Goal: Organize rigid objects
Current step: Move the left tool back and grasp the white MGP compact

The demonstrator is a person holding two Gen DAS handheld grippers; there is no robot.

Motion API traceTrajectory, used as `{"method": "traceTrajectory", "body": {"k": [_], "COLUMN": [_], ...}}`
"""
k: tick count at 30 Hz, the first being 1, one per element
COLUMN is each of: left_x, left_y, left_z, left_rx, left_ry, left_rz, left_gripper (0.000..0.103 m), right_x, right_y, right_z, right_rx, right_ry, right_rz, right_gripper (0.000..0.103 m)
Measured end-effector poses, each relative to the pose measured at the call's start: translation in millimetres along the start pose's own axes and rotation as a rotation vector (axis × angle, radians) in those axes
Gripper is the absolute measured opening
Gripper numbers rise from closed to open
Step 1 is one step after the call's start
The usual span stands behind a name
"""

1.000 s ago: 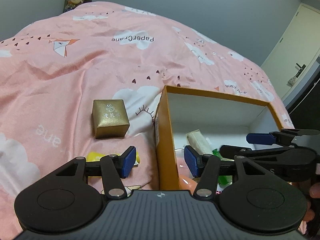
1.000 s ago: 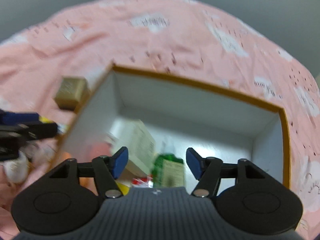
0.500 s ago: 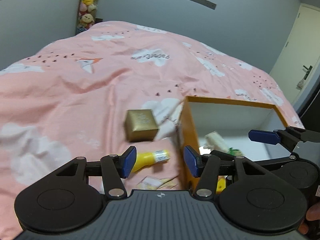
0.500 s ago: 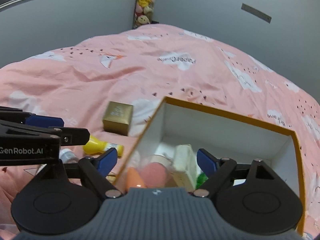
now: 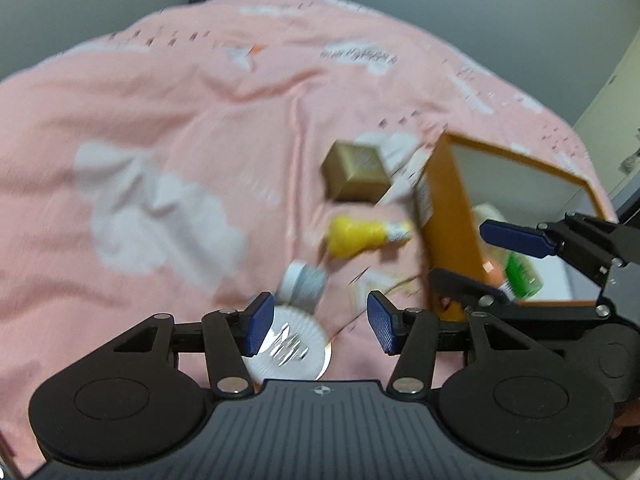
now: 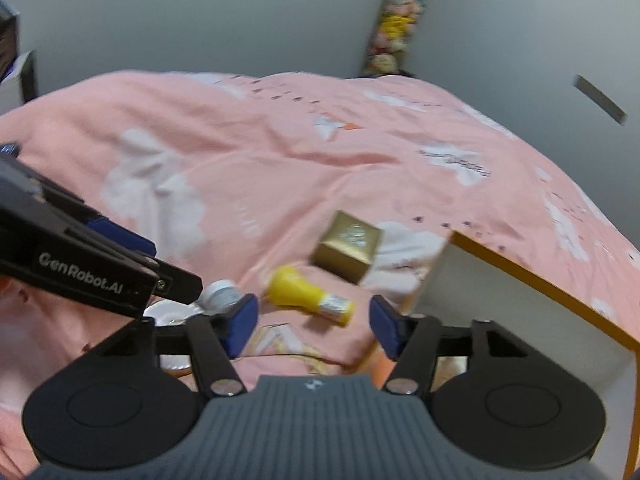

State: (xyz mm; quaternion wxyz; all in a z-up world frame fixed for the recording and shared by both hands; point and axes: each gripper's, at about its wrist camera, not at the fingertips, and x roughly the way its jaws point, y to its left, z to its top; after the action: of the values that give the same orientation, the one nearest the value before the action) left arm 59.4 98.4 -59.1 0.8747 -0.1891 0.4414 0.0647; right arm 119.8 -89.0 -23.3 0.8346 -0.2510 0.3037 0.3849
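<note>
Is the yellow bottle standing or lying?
Lying: the yellow bottle rests on its side on the bedspread, outside the box.

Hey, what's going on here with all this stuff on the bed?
A person with a gripper in each hand is tidying small items into the orange box on the pink bedspread. Some items already sit inside. Outside it lie a gold box, a yellow bottle, a small silver jar and a round white disc. The left gripper and right gripper have open jaws and hold nothing.
</note>
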Motion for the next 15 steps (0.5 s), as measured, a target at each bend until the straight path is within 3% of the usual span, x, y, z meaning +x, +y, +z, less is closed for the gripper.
{"method": "traceTrajectory", "body": {"k": [4,9,15], "left_x": [8,17,28], "left_y": [19,38,41], "left_z": [-7,-13,-15], "left_rx": [-0.068,-0.150,-0.140], "left_ry": [0.060,0.101,0.137], "left_rz": [-0.010,-0.023,-0.023], "left_gripper": [0.062,0.062,0.062], "right_x": [15,27,46], "right_y": [7,6,10], "right_z": [2,6,10], "right_rx": [-0.053,-0.124,-0.220], "right_ry": [0.068,0.113,0.167], "right_rz": [0.047,0.102,0.179], "right_gripper": [0.036,0.031,0.022]}}
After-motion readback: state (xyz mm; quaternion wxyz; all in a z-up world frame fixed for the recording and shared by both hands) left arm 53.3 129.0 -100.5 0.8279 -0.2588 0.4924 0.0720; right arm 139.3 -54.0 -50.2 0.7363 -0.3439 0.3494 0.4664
